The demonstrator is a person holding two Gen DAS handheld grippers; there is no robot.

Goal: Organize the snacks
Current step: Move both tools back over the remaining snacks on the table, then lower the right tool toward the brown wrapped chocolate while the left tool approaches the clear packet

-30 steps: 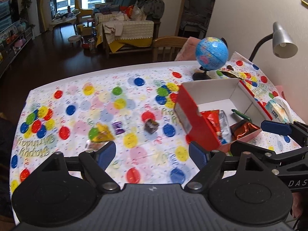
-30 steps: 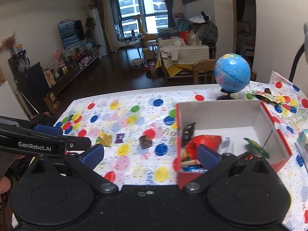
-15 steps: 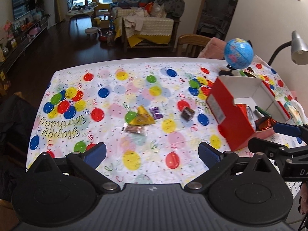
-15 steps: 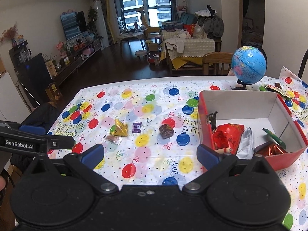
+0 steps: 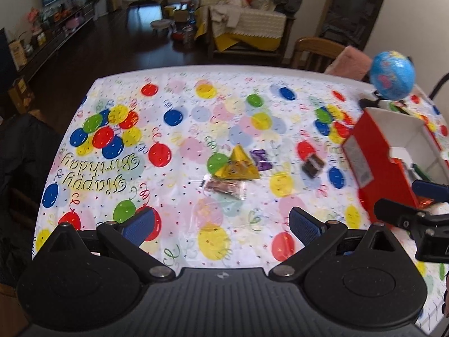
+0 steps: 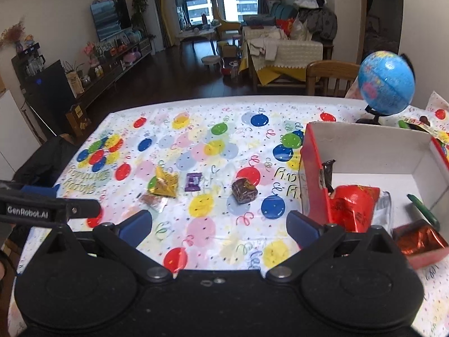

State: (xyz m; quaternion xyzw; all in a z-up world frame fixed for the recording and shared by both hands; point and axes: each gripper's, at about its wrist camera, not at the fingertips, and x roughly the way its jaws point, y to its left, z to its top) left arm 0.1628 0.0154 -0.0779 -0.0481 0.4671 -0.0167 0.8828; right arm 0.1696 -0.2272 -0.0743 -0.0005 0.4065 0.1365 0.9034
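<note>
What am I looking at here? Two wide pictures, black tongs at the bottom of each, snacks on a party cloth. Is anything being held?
Each picture comes from a camera fixed on a hand-held pair of tongs; a person carries one pair in each hand. There is no robot arm.

The left wrist view looks along the left tongs, which are open and empty. The right wrist view looks along the right tongs, also open and empty. Each pair shows at the edge of the other's picture.

On the balloon tablecloth lie four loose snacks: a gold packet, a clear packet touching its near edge, a purple candy and a brown candy. To their right stands a red box already holding several snacks, with a globe behind it.
</note>
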